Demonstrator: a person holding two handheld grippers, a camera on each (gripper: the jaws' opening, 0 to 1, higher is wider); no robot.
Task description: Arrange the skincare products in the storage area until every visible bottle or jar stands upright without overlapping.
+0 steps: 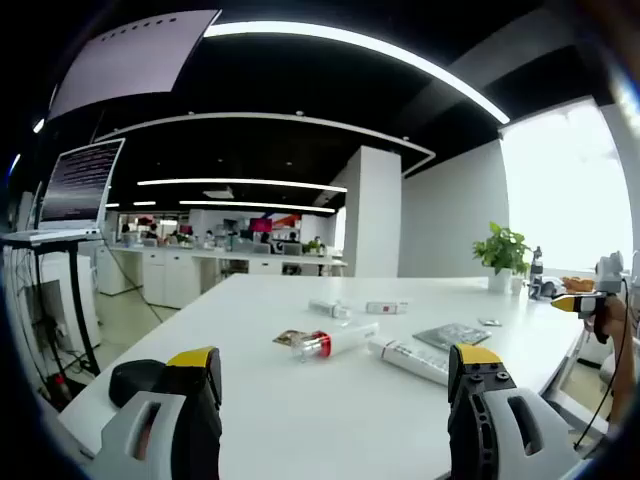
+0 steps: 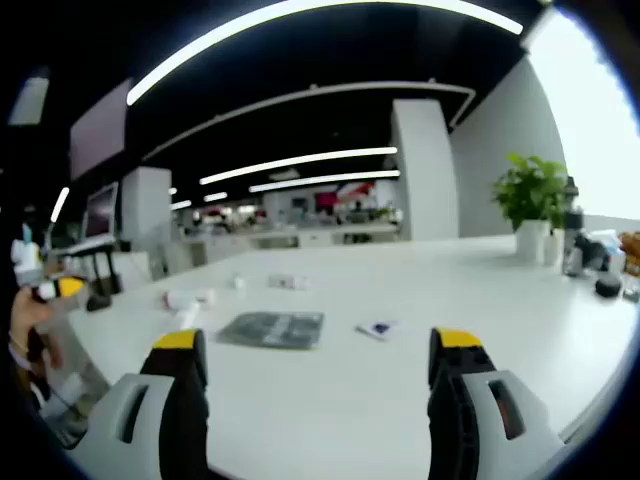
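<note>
Skincare products lie scattered flat on a long white desk (image 1: 330,400) in an open-plan office. In the left gripper view, a clear bottle with a red collar (image 1: 335,342) lies on its side at the centre of the frame, its capped end touching a small flat packet (image 1: 290,338). Just right of it, a white tube (image 1: 412,359) lies flat, angled toward the lower right. Farther back, a small white tube (image 1: 329,309) and a small white box (image 1: 386,308) lie near each other. A dark foil sachet (image 1: 451,335) lies right of centre.

The left gripper (image 1: 335,385) hangs low over the near edge of the desk, its 2 yellow-tipped jaws spread wide with nothing between them. The right gripper (image 1: 590,303) shows at the right edge of that frame, well apart from the products.

In the right gripper view, the sachet (image 2: 272,329) lies centre-left, with a small card (image 2: 378,328) just right of it and the bottle (image 2: 187,298) farther left. The right gripper (image 2: 318,360) also has its jaws spread wide and empty. A potted plant (image 2: 530,205) stands at the upper right of the frame.
</note>
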